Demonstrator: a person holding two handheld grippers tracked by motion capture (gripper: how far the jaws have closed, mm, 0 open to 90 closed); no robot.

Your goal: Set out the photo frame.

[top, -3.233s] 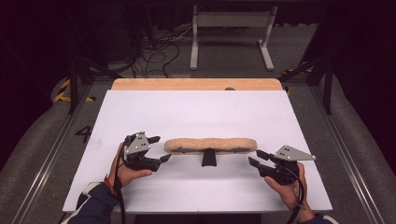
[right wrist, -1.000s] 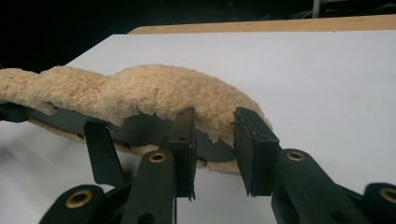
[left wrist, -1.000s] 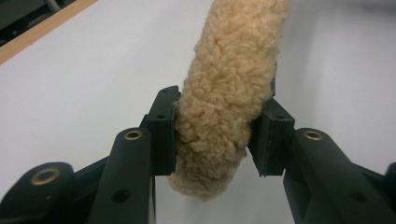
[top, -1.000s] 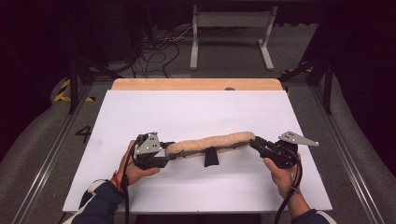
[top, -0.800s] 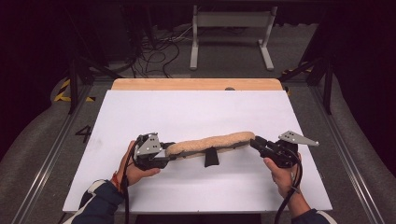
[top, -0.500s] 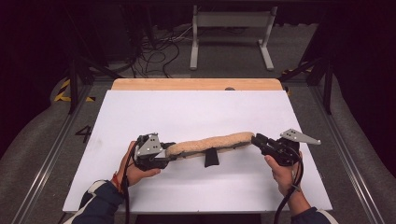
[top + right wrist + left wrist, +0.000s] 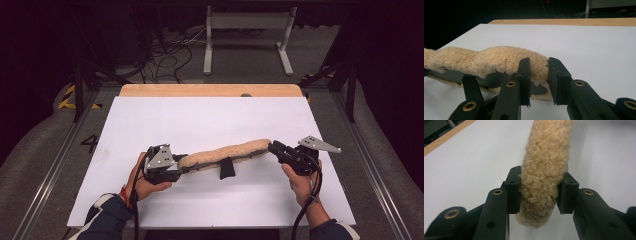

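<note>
A long woolly pad (image 7: pixel 225 154) stretched across the near middle of the white counter (image 7: pixel 210 117), held at both ends. The left gripper (image 7: pixel 170 167) had its jaws clamped on the pad's left end — in the left gripper view the fleece (image 7: pixel 545 170) bulged between the two pads, the jaws having just closed a little further. The right gripper (image 7: pixel 280 150) had its jaws around the raised right end, where fleece (image 7: pixel 506 61) sat between them. A black strap (image 7: pixel 226 168) hung from the pad's middle, touching the counter.
</note>
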